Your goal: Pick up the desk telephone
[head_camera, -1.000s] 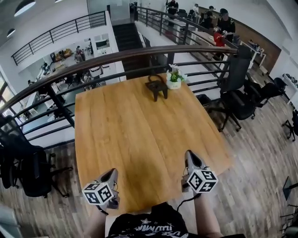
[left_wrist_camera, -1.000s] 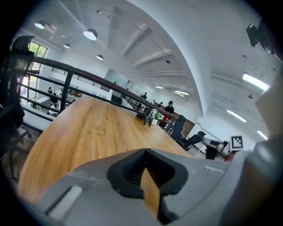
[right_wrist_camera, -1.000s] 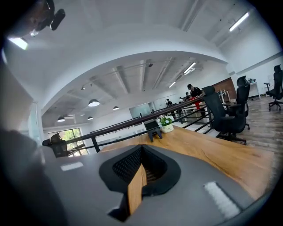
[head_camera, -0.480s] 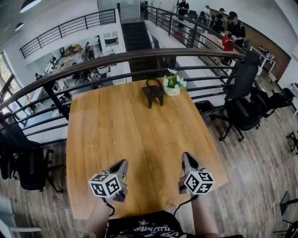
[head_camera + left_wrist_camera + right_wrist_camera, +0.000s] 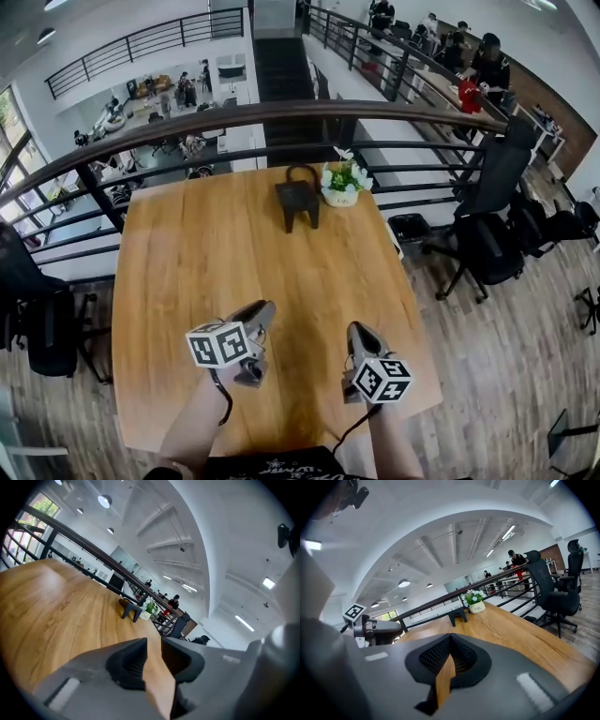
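At the left edge of the head view, a black office chair (image 5: pixel 37 323) stood on the plank floor beside the wooden table (image 5: pixel 178 272). Low in the frame, left of centre, the left gripper (image 5: pixel 263 312) hung over the table's near half. It was angled toward the upper right, with its marker cube (image 5: pixel 220 344) nearest the camera. In the left gripper view its jaws were opening, and the narrow gap between the ribbed pads (image 5: pixel 133 665) showed only bare tabletop (nothing was held or touched).

The desk telephone (image 5: pixel 298 199), a dark piece with a loop at its top, stood upper centre in the head view. It sat at the table's far edge, in front of the curved railing (image 5: pixel 225 117) and well apart from both grippers. Just beside it on the right sat a small white pot of flowers (image 5: pixel 341 184).

Lower down, right of centre, the right gripper (image 5: pixel 355 330) pointed up the frame over the near part of the table. In the right gripper view its jaws met at the tips and held nothing, with wood grain showing through the hollow behind them. The telephone stood far ahead of them near that frame's centre. Right of the table, black swivel chairs (image 5: pixel 487 246) stood on the floor.
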`<state>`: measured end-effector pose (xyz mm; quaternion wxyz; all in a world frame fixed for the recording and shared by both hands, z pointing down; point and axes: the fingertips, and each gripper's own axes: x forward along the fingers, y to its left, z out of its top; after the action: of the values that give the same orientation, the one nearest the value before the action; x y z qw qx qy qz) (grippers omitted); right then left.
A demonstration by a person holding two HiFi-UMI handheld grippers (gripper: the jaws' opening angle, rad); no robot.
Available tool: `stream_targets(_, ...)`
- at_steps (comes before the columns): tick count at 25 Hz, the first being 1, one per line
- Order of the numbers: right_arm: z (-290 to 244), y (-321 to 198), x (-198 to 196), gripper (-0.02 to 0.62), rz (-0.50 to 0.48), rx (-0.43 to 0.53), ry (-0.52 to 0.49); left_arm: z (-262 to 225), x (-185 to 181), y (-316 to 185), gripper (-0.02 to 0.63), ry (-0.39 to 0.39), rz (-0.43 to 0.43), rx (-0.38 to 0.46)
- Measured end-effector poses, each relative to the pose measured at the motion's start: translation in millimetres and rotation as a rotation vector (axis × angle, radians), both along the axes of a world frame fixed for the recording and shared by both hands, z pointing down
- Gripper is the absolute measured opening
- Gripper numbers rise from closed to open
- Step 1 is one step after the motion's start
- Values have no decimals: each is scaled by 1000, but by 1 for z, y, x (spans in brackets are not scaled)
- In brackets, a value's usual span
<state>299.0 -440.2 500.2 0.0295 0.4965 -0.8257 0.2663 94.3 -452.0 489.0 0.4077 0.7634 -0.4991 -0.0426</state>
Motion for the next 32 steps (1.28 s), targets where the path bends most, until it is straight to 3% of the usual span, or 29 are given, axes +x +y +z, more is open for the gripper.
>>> stream_targets(3, 5, -22, -4, 2, -9, -9, -22, -5, 11, -42, 123, 69, 0, 19)
stream_targets(11, 17, -73, -1, 2, 23, -40, -71, -3, 30, -156, 328, 329, -93, 3)
stream_targets(23, 58, -114, 13, 2, 69, -100, -84, 71, 37, -302, 350, 585, -249, -129)
stream_targets(29, 69, -123, 14, 2, 79, -120, -93, 83, 34, -346, 351, 738, -350, -140)
stream_targets(32, 77, -126, 11, 2, 76, -135, -92, 84, 32, -358, 365, 780, -380, -126)
